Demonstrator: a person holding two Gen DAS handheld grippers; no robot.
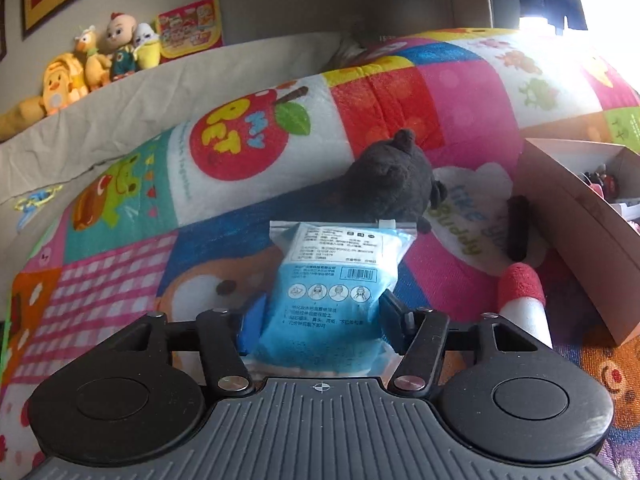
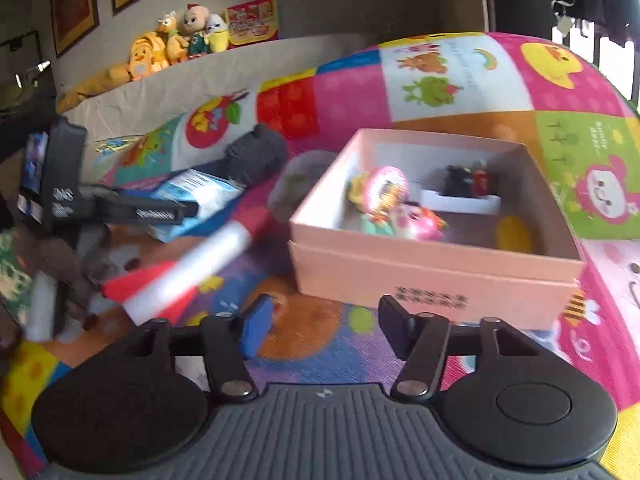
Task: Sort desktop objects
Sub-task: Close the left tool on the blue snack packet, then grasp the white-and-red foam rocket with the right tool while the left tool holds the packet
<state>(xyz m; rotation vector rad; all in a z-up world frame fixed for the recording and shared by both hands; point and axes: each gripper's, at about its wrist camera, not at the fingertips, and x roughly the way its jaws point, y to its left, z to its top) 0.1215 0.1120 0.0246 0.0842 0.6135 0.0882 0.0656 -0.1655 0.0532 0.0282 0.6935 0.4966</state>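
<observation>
Left gripper (image 1: pixel 322 316) has its jaws pressed in on a blue plastic pouch (image 1: pixel 332 280), one pad each side of the lower half; pouch bulges between them and its printed label end points away from the tool, twd a dark plush toy (image 1: pixel 394 178) lying just beyond, touching or nearly touching the pouch's zip edge. Pouch sits w/ its top end over a patchwork play blanket (image 1: pixel 120 260). To the right of the tool, near its right finger, lies a red-and-white foam rocket (image 1: pixel 522 292), nose away. Beyond that, at the frame's right edge, stands the pink cardboard box (image 1: pixel 576 216), open, well apart from the pouch.

Right gripper (image 2: pixel 324 326) is part open w/ nothing between the fingers; only blanket shows in the gap. Box (image 2: pixel 432 276) sits just ahead and slightly right of it, near the right finger tip but not touching. Inside the box: small colourful toys (image 2: pixel 384 196) on the left side, a white tray w/ dark figures (image 2: pixel 464 196) twd the back, a yellow disc (image 2: pixel 514 234) near the front right. Can't tell what the small toys are; view is blurred.

From the right wrist view the left gripper (image 2: pixel 176 210) shows at far left, seen side-on, w/ the pouch (image 2: pixel 204 196) at its fingers and the rocket (image 2: pixel 200 264) lying diagonally between it and the box. Stuffed toys (image 2: pixel 180 38) line a ledge at the back wall.
</observation>
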